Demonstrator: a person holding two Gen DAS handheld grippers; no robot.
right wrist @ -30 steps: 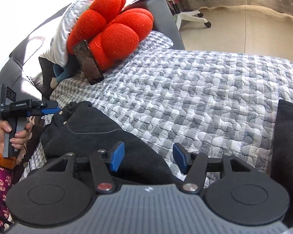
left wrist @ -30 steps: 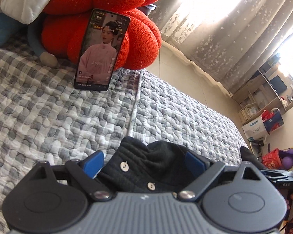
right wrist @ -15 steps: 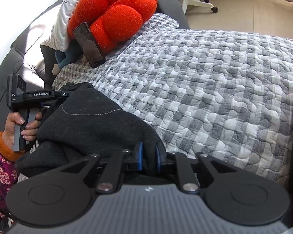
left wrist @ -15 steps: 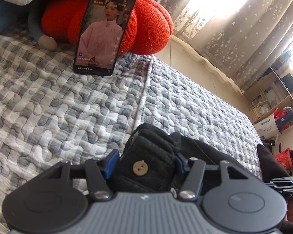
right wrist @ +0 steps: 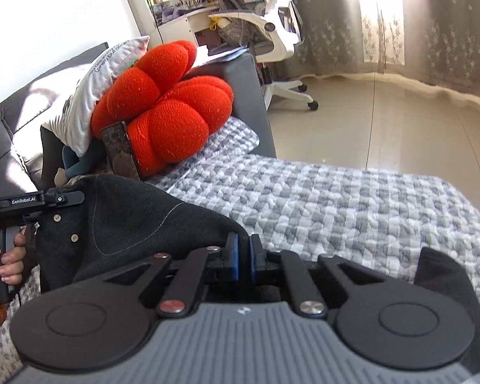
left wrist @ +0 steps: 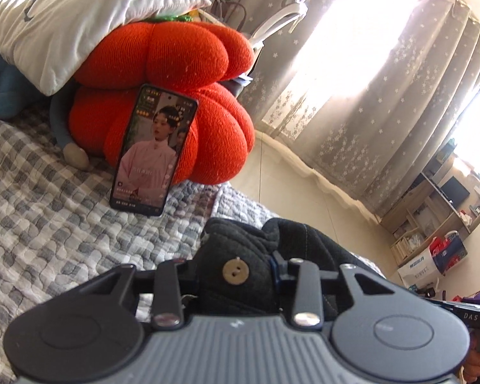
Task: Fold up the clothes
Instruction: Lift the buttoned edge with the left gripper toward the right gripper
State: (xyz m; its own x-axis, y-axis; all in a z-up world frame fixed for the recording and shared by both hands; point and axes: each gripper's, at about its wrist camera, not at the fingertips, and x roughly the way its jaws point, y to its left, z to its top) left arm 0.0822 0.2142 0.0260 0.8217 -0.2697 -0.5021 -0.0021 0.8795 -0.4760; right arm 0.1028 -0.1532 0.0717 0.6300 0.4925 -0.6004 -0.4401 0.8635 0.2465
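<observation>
While its far folds hide behind both tools, the dark garment (right wrist: 137, 224) hangs over a grey quilted bed (right wrist: 352, 198); left gripper (left wrist: 235, 272) is closing on its buttoned edge, right gripper (right wrist: 243, 257) pinches cloth; curtained room.

"GenRobot.AI" on left hand-held gripper (right wrist: 38, 216), "DAS" on right hand-held gripper (left wrist: 470, 316)

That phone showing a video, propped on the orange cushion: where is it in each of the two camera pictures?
Left wrist view: the phone stands left of centre, screen facing the camera, leaning on the orange cushion.
Right wrist view: the phone is at upper left, seen edge-on and dark, against the same cushion.
Shared landmark: the orange cushion under the white pillow.
</observation>
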